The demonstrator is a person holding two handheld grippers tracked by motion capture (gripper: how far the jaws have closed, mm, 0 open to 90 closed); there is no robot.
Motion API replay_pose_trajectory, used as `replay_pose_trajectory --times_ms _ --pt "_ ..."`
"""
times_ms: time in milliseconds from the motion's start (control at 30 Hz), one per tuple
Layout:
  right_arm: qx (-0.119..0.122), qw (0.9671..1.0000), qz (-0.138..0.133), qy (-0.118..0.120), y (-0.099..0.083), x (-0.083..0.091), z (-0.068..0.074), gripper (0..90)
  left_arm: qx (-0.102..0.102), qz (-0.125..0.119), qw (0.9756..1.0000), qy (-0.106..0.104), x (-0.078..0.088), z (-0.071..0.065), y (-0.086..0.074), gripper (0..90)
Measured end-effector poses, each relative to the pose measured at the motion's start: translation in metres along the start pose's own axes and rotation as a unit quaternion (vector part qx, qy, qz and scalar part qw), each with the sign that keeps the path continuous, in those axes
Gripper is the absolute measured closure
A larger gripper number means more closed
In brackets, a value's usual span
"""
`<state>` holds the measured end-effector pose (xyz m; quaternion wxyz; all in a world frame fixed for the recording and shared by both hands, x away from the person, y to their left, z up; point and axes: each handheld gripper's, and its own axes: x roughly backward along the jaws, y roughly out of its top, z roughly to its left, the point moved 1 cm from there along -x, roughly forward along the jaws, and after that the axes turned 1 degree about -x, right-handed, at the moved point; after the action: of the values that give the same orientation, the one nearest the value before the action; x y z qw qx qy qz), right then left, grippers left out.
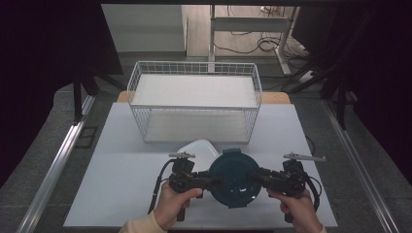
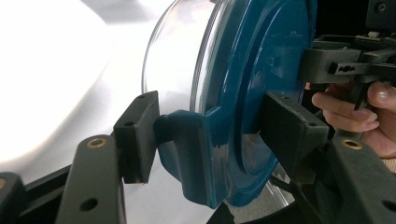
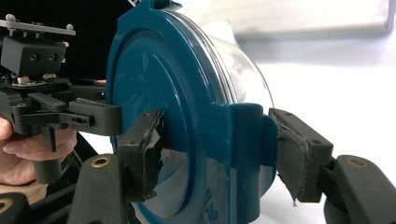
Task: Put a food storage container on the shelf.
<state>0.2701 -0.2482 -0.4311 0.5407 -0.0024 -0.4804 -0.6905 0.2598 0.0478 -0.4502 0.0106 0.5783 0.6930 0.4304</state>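
Note:
A round clear container (image 1: 233,180) with a dark blue lid sits between my two grippers near the table's front edge, lid facing up. My left gripper (image 1: 214,181) is shut on its left rim. In the left gripper view the black pads (image 2: 138,135) press a blue latch tab (image 2: 187,154) and the lid's face, so my left gripper (image 2: 215,133) clamps the edge. My right gripper (image 1: 255,177) holds the opposite rim. In the right gripper view my right gripper (image 3: 219,154) squeezes the other blue latch (image 3: 243,140) between worn pads (image 3: 142,151). The clear bowl (image 3: 243,70) bulges behind the lid.
A white wire basket (image 1: 194,104) with two shelves stands at the back of the white table (image 1: 121,165). A white rounded lid or dish (image 1: 197,148) lies just behind the container. Metal rails run along both sides of the table.

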Motion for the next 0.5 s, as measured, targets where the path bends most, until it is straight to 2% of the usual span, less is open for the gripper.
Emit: replay_pose_trajectory --times_ms 67,167,233,267,333,500 --pt "0.004 1.0 -0.002 0.0 0.004 0.0 0.002 37.8 -0.002 -0.002 1.0 0.001 0.003 0.0 0.004 38.9" --pt "0.015 0.9999 -0.006 0.002 0.022 -0.003 0.01 37.8 -0.008 -0.012 0.9999 0.003 0.013 0.0 0.018 39.0" --pt "0.018 0.9998 -0.007 0.003 0.026 -0.004 0.012 37.9 -0.012 -0.014 0.9998 0.003 0.016 0.0 0.021 39.0" --pt "0.025 0.9996 -0.009 0.003 0.034 -0.005 0.016 37.8 -0.013 -0.016 0.9998 0.004 0.019 0.001 0.025 39.0" --pt "0.027 0.9996 -0.01 0.003 0.038 -0.006 0.018 37.8 -0.015 -0.02 0.9997 0.004 0.024 0.002 0.03 39.0" --pt "0.038 0.9992 -0.01 0.006 0.055 -0.011 0.026 37.9 -0.014 -0.028 0.9995 0.003 0.034 0.004 0.042 39.2"
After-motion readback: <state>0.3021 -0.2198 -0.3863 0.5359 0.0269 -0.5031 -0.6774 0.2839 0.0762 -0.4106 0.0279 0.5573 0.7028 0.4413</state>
